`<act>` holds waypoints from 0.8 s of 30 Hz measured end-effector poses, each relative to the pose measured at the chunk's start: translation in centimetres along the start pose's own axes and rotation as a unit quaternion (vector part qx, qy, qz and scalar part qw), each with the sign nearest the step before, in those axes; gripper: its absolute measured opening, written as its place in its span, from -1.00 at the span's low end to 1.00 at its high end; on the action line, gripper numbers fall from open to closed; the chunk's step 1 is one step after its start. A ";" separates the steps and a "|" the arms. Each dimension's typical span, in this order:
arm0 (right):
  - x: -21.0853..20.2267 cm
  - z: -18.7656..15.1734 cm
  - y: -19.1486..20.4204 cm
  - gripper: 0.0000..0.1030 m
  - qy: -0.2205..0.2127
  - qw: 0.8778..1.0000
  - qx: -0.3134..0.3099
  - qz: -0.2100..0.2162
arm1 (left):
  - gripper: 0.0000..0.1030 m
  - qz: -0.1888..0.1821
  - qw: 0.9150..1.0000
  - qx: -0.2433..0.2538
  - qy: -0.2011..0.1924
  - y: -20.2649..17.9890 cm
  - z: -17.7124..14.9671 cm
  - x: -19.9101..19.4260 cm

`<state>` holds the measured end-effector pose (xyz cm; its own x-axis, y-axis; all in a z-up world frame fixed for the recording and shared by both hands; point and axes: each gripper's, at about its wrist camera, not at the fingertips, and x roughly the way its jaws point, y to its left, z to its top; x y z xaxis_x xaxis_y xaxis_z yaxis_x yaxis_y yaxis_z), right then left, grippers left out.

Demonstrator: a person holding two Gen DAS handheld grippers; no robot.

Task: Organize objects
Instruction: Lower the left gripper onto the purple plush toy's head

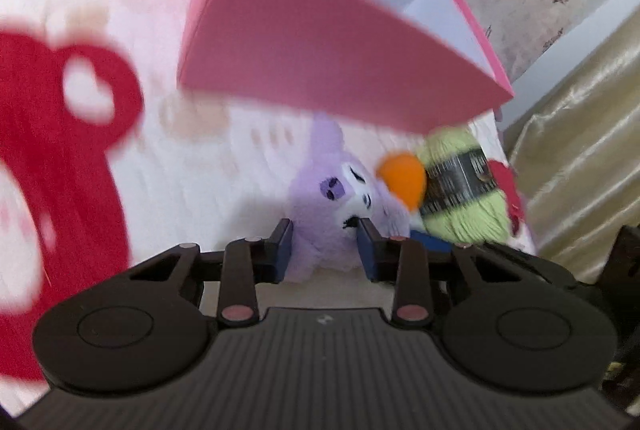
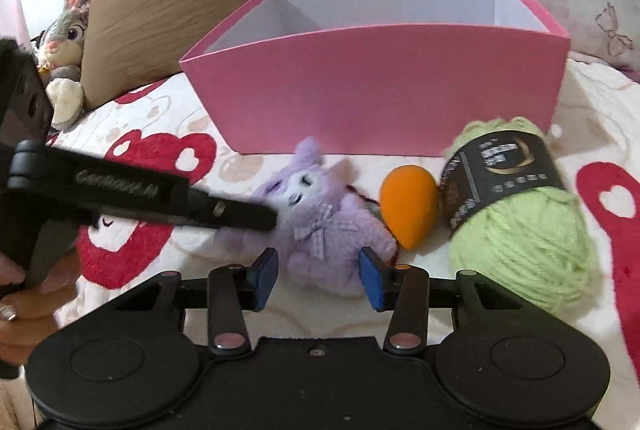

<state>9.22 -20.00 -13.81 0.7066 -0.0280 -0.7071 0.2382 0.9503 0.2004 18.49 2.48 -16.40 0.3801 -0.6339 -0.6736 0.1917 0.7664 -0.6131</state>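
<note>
On the bedspread before the pink box [image 2: 380, 90], from the left, lie the purple plush [image 2: 320, 222], an orange sponge [image 2: 408, 206] and green yarn [image 2: 520, 238]. Your left gripper [image 1: 324, 246] pinches the plush's head. Your right gripper [image 2: 318, 278] straddles its body, half spread (I cannot tell if it presses). It looks light and squashy, so grip the torso deep.

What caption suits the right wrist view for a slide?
Both tongs close around a purple plush toy before an empty pink box.
</note>
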 end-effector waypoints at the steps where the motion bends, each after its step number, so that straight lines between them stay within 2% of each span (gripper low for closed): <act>1: -0.1 0.0 -0.2 0.04 0.003 1.000 0.005 0.003 | -0.38 -0.001 1.000 -0.016 0.021 0.1 -0.4 0.3; 2: -0.2 0.0 -0.5 0.21 0.011 1.000 0.013 0.016 | -0.37 0.001 0.999 -0.020 0.033 0.1 -0.7 0.6; 4: 0.2 -0.1 -1.3 0.52 0.020 0.999 0.039 0.025 | -0.34 0.012 0.999 -0.016 0.031 0.1 -1.0 0.9; 7: 1.2 -0.5 -1.9 0.53 0.031 0.998 0.052 0.013 | -0.31 0.019 0.999 -0.024 0.010 0.1 -0.5 0.5; 10: 1.7 -0.9 -2.0 0.53 0.029 0.998 0.051 0.013 | -0.23 0.027 1.000 -0.006 -0.011 -0.3 -0.3 0.4; 12: 1.6 -0.8 -1.5 0.52 0.026 0.999 0.041 0.018 | -0.20 0.032 0.999 0.007 -0.011 -0.5 -0.5 0.7; 14: 1.3 -0.7 -1.1 0.46 0.020 0.999 0.032 0.027 | -0.31 0.024 1.000 0.009 -0.013 -0.5 -0.2 0.8; 17: 0.9 -0.8 -0.7 0.44 0.011 1.000 0.005 0.019 | -0.33 0.024 0.999 0.018 -0.012 -0.9 -0.3 0.6; 24: 1.6 -1.2 0.0 0.44 0.009 0.999 -0.040 0.004 | -0.30 0.012 1.000 0.006 -0.002 0.0 0.0 0.5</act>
<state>9.52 -19.67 -15.74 0.6959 -0.0160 -0.7179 0.1786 0.9722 0.1515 18.66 2.17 -16.74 0.3877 -0.6151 -0.6865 0.1928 0.7824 -0.5921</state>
